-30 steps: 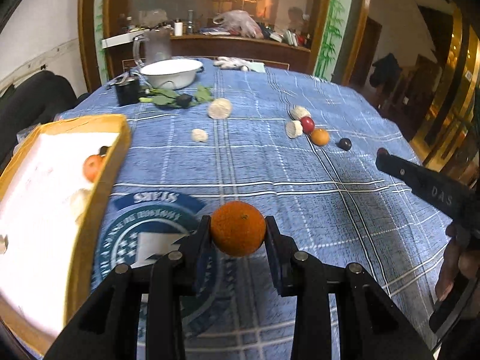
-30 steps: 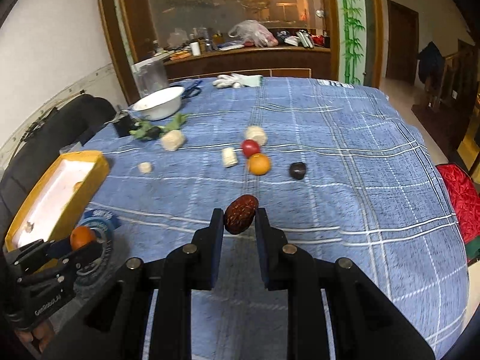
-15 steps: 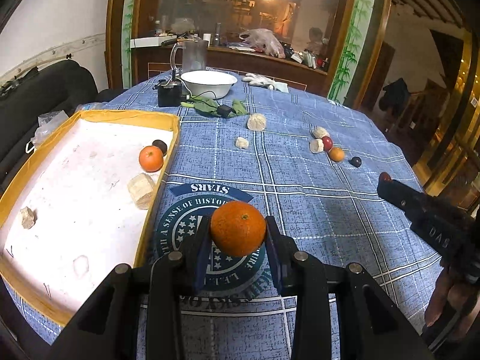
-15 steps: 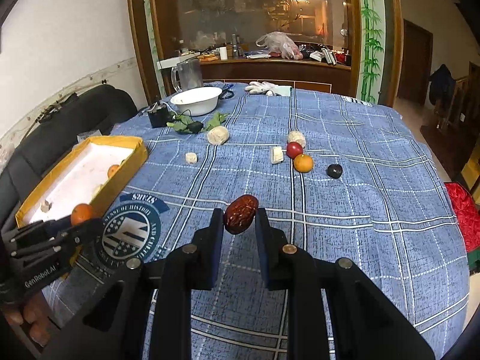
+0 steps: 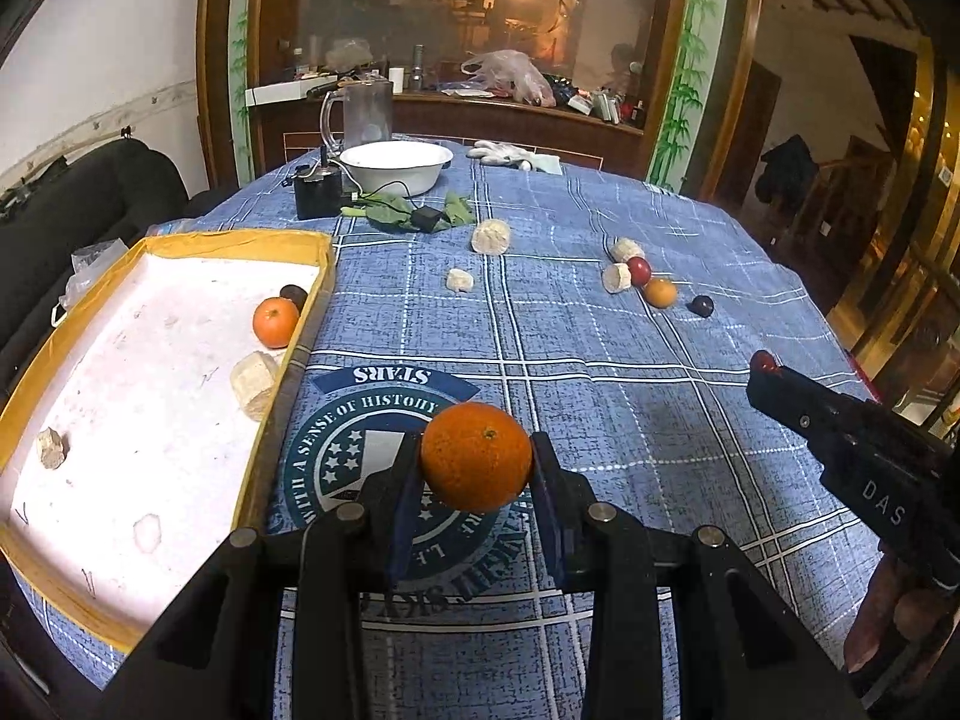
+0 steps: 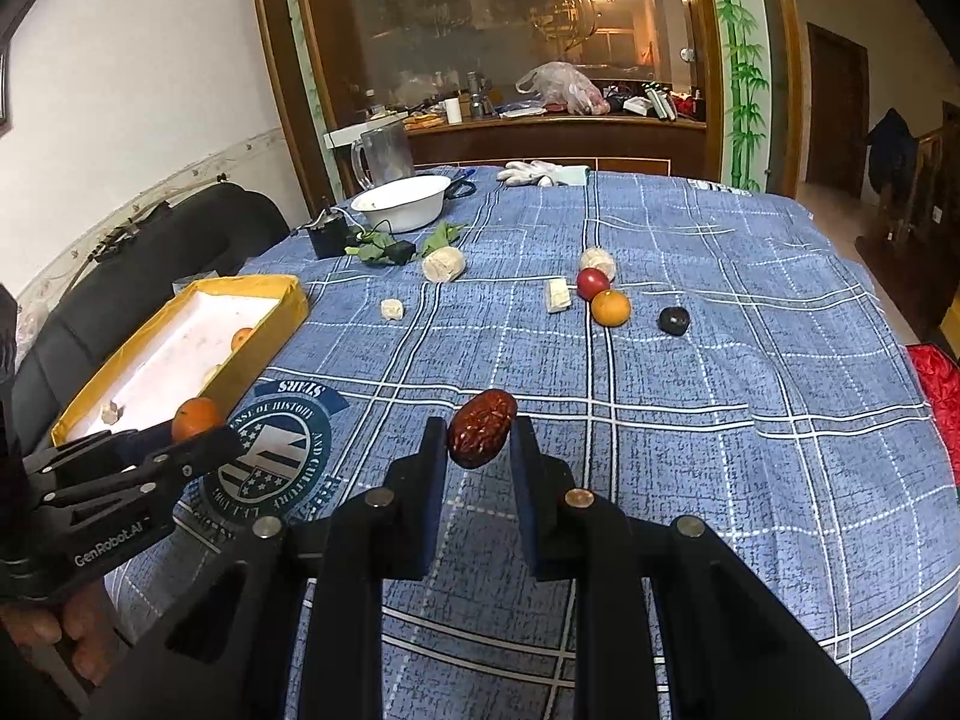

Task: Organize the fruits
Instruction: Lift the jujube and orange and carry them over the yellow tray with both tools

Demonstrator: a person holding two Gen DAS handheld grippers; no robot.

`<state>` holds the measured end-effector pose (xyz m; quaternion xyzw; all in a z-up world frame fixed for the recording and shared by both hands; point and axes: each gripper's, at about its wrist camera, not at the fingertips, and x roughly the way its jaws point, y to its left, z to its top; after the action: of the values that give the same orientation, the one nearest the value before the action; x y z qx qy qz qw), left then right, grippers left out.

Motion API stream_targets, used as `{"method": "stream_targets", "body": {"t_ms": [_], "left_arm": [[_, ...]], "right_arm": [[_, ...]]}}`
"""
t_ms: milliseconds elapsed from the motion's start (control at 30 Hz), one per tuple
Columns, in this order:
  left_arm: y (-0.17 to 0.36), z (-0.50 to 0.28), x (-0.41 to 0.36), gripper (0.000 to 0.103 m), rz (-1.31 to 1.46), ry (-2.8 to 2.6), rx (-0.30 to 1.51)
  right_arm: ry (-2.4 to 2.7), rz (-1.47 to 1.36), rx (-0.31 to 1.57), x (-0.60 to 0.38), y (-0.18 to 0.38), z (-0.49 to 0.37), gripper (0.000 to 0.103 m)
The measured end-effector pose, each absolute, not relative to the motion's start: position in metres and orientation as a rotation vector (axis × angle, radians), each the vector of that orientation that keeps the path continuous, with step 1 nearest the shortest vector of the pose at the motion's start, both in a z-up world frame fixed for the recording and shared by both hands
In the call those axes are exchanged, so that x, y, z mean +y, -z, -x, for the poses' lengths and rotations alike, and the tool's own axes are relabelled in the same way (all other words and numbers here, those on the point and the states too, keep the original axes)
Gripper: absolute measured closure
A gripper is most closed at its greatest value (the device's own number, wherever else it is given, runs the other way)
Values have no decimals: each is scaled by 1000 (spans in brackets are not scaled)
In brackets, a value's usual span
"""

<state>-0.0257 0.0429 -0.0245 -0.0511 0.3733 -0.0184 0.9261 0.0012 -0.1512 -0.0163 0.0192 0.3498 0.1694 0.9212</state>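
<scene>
Here, reading from the largest item down:

Table: a round table under a blue checked cloth (image 5: 600,420) with a printed round emblem (image 6: 270,456); I have both claws raised above it.

Tray: a shallow yellow-rimmed cardboard tray with a white floor (image 5: 150,408) at the table's left edge. Over the last second it has swung from the edge of my left view to fill its left third, so I judge the left claw has closed on the drop-off.

Tray contents: a small orange tangerine (image 5: 275,322), a dark round fruit (image 5: 294,295) and pale beige chunks (image 5: 255,384).

Left gripper (image 5: 477,474): closed part-way on a round orange tangerine with a dimpled skin (image 5: 477,457), held just right of the tray wall, over the emblem and not yet over the tray floor.

Right gripper (image 6: 480,438): narrowed onto a wrinkled dark-red date (image 6: 482,428), held above mid-table, well apart from the tray; it has barely shifted.

Loose fruit: a small orange fruit (image 6: 611,307), a red round fruit (image 6: 593,283) and a dark plum-like fruit (image 6: 673,320) remain on the far cloth, beside more pale pieces (image 6: 558,295).

Meaning: I judge delivery is near for the left load; a short leftward carry is needed before release, or the tangerine lands on the rim.
</scene>
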Motion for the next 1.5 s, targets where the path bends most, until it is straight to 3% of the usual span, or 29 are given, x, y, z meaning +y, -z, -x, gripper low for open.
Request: {"method": "stream_targets", "body": {"t_ms": [333,967,1500], "left_arm": [[25,25,32,69,73,28,768],[10,39,44,69,61,-30,730],[6,45,120,69,111,-247,726]], "right_arm": [[-298,-9,779,-158,34,-4,80],[-299,35,736,-148,16,5,80],[-457,85,677,-85,-16,2,80]]}}
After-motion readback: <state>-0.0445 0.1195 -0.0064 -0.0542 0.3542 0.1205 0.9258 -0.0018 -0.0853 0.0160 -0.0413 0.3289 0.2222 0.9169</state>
